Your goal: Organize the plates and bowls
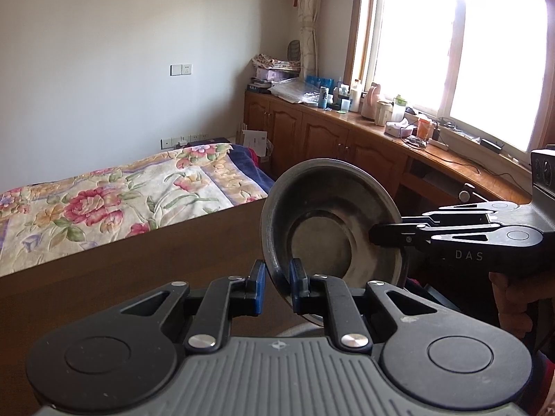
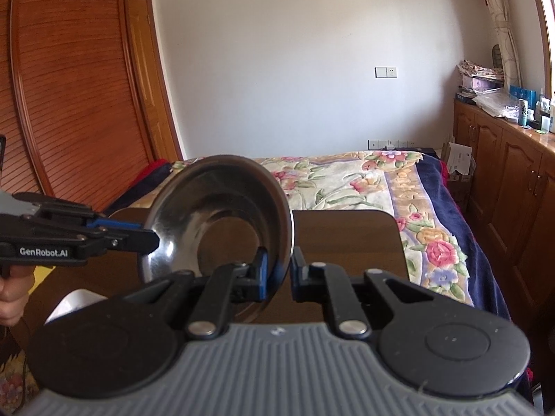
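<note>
Both grippers pinch one steel bowl (image 1: 333, 222) on edge above the table (image 1: 138, 263) (likely a handover): left gripper (image 1: 277, 284) closed on its rim, right gripper (image 2: 279, 274) likewise.

Bowl (image 1: 333, 222): metal, prob. stainless; outside dull, scuffed w/ worn ring at base; inside (image 2: 222, 215) glossy, mirror-like reflections.
Left gripper (image 1: 277, 282): matt black plastic arms, blue rubbery-looking pads, ribbed grey body, shiny metal pivot pins.
Right gripper (image 2: 279, 274): same build — matt black plastic, blue pads, ribbed grey housing, polished pins.
Table (image 1: 138, 270): dark brown wood, smooth, low sheen.
Blanket (image 1: 104, 204): soft plush cloth, floral print, matt.
Cabinets (image 1: 312, 135): varnished wood, semi-gloss; top glossy.
Wardrobe door (image 2: 76, 86): slatted reddish wood, satin finish.
Wall (image 2: 295, 52): painted, matt, smooth.
Curtain (image 1: 308, 17): thin patterned cloth.
</note>
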`<state>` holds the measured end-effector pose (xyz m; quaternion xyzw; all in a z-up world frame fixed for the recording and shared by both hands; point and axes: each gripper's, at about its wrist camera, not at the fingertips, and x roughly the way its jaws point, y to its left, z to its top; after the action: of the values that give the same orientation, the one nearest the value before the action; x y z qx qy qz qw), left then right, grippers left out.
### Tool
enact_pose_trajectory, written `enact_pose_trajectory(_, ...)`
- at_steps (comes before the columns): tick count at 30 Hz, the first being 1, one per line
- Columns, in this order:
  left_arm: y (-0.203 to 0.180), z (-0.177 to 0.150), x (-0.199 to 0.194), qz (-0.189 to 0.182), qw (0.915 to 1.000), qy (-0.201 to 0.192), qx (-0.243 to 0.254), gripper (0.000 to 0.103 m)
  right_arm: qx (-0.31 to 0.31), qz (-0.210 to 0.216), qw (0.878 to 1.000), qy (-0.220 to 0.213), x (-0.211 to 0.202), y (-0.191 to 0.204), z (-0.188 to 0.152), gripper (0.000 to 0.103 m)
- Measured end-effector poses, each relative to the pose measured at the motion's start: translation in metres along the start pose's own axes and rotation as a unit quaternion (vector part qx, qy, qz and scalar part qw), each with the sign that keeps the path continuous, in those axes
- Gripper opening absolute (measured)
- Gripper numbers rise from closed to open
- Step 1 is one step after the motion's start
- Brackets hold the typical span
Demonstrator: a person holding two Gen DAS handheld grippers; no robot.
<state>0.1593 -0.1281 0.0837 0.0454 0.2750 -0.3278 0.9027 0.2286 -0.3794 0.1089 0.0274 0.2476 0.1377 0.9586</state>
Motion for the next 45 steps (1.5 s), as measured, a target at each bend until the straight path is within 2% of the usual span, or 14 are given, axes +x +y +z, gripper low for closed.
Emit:
enact_pose_trajectory(20, 0.0, -0.049, -0.015, 0.006, 0.9995, 0.024, -0.019, 0.016, -0.002, 0.003, 1.0, 0.028, -0.008, 0.03, -0.041, 0.015)
enact_pose_trajectory(29, 0.0, -0.075, -0.019, 0.016, 0.9985, 0.025, -0.046, 0.016, 0.005, 0.018, 1.0, 0.017, -0.013, 0.036, -0.057, 0.015)
enact_pose_trajectory(38, 0.0, -0.083, -0.022, 0.007, 0.9979, 0.035, -0.055, 0.016, 0.004, 0.023, 0.999, 0.028, -0.015, 0.04, -0.068, 0.015)
enact_pose_trajectory(45, 0.0, -0.09, -0.013, 0.017, 0.9975, 0.05, -0.048, 0.016, 0.008, 0.019, 0.999, 0.033, -0.01, 0.041, -0.077, 0.015)
